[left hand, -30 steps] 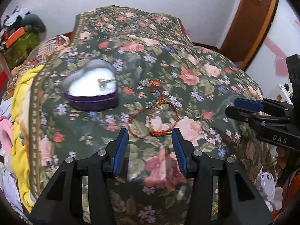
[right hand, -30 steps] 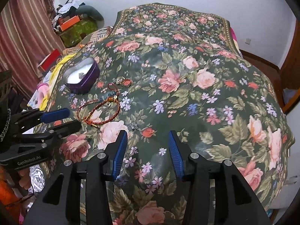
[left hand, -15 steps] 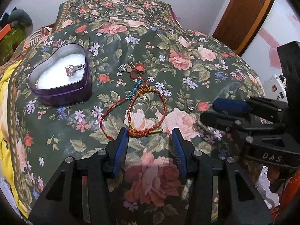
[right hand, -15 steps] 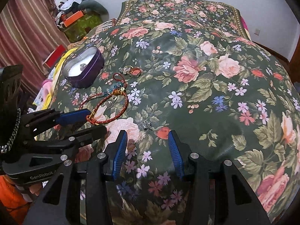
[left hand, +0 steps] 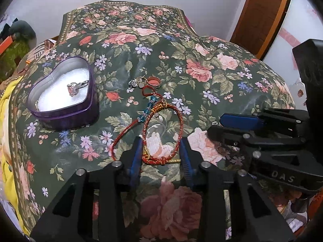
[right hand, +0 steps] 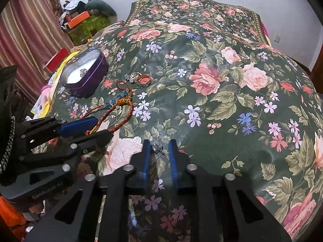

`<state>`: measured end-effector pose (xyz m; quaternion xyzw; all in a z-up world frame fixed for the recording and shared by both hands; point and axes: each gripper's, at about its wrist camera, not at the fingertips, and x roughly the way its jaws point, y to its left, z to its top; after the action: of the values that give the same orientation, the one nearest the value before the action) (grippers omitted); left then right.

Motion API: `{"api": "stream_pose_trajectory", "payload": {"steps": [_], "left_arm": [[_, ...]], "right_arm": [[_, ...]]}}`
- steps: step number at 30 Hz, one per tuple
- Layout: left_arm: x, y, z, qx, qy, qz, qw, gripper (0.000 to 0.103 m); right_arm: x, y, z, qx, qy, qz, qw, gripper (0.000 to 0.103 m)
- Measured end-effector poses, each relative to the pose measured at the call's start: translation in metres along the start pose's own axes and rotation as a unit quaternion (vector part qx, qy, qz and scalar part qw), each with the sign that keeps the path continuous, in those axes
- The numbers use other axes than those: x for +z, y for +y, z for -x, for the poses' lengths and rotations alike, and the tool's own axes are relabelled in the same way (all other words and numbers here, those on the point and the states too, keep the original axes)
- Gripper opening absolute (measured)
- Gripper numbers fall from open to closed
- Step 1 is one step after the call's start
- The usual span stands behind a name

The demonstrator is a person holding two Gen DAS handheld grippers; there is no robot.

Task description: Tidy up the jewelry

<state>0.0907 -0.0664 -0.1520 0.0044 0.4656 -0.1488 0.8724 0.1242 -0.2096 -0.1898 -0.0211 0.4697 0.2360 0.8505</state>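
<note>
A purple heart-shaped tin [left hand: 60,100] with white lining holds a ring [left hand: 75,86]; the tin also shows in the right wrist view [right hand: 86,76]. A red and gold braided bracelet [left hand: 161,133] lies on the floral bedspread [left hand: 201,70], its near end between the fingers of my open left gripper [left hand: 160,143]. A thin red cord [left hand: 125,133] and blue beads [left hand: 149,106] lie beside it. Small rings and an orange disc [left hand: 148,82] lie further back. My right gripper [right hand: 158,148], half closed, straddles a small silver ring [right hand: 157,147] without gripping it.
The bed drops off at the left, where yellow cloth [left hand: 6,104] hangs. Clutter and a curtain [right hand: 26,36] stand at far left. A wooden door [left hand: 260,12] is at the back right.
Both grippers have moved forward and down to the bedspread. The left now straddles the bracelet's near end. The right has narrowed around the small silver ring.
</note>
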Motion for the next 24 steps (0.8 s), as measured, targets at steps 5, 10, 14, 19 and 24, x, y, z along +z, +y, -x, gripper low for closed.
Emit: {"api": "stream_pose_trajectory", "payload": {"steps": [5,10,14,19,24], "left_arm": [[0.0,0.007,0.002,-0.002,-0.001,0.014,0.9999,0.022],[0.001,0.01,0.005,-0.01,-0.001,0.027,0.9996,0.005],[0.002,0.009,0.012,-0.016,-0.008,0.032,0.9993,0.004],[0.007,0.006,0.03,-0.013,-0.03,0.029,0.999,0.0],[0.014,0.002,0.047,-0.006,-0.053,0.024,0.9983,0.0]], "right_arm": [[-0.001,-0.001,0.002,-0.002,-0.005,-0.002,1.0,0.009],[0.0,-0.002,0.008,0.003,-0.011,-0.01,1.0,0.009],[0.003,-0.003,0.017,0.001,-0.025,-0.012,1.0,0.009],[0.009,-0.004,0.032,-0.004,-0.048,-0.013,0.999,0.009],[0.014,-0.002,0.042,-0.005,-0.063,-0.012,0.998,0.009]]}}
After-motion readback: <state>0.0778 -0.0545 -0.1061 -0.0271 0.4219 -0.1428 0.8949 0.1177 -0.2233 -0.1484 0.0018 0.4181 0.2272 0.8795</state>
